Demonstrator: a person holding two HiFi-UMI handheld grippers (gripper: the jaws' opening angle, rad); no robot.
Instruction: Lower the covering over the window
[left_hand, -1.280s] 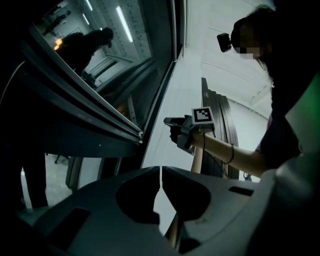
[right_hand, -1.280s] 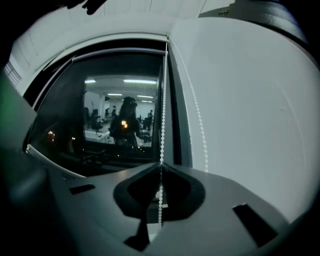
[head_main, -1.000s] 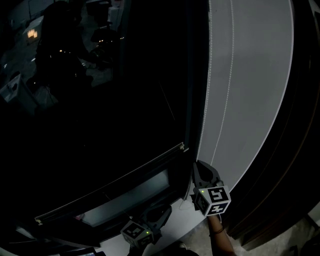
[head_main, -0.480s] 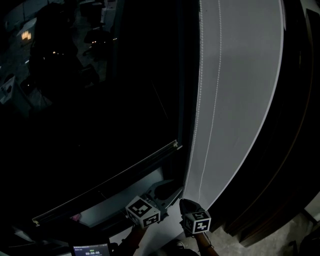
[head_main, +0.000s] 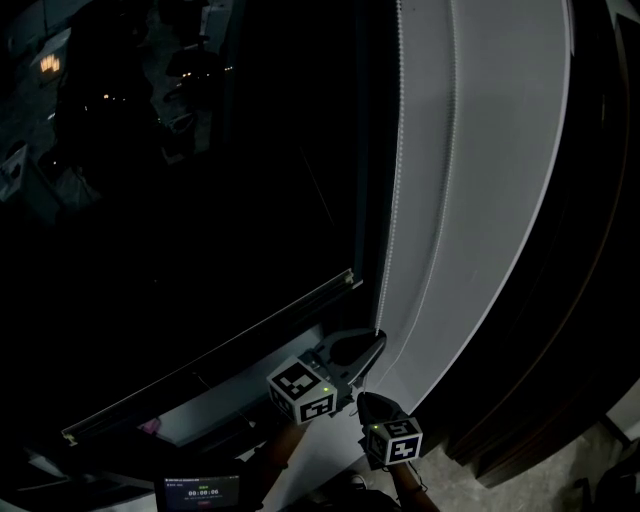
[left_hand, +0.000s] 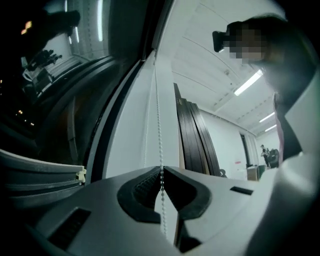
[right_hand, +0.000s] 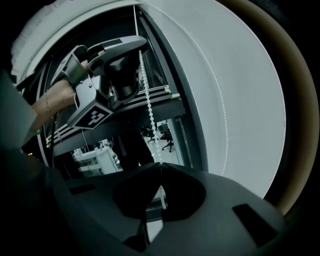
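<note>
Left gripper (left_hand: 161, 169) jaws have just been closing and are now pinching the chain (left_hand: 159, 125), with 1 strand running between the tips. Right gripper (right_hand: 160, 165) is clamping the same chain just below, probably to keep it taut while the left takes a higher grip for a pull. The blind (head_main: 220, 260) is hanging with its bottom rail (head_main: 210, 368) low, leaving only a strip of glass (head_main: 260, 395) uncovered. Lowering looks nearly complete.
</note>
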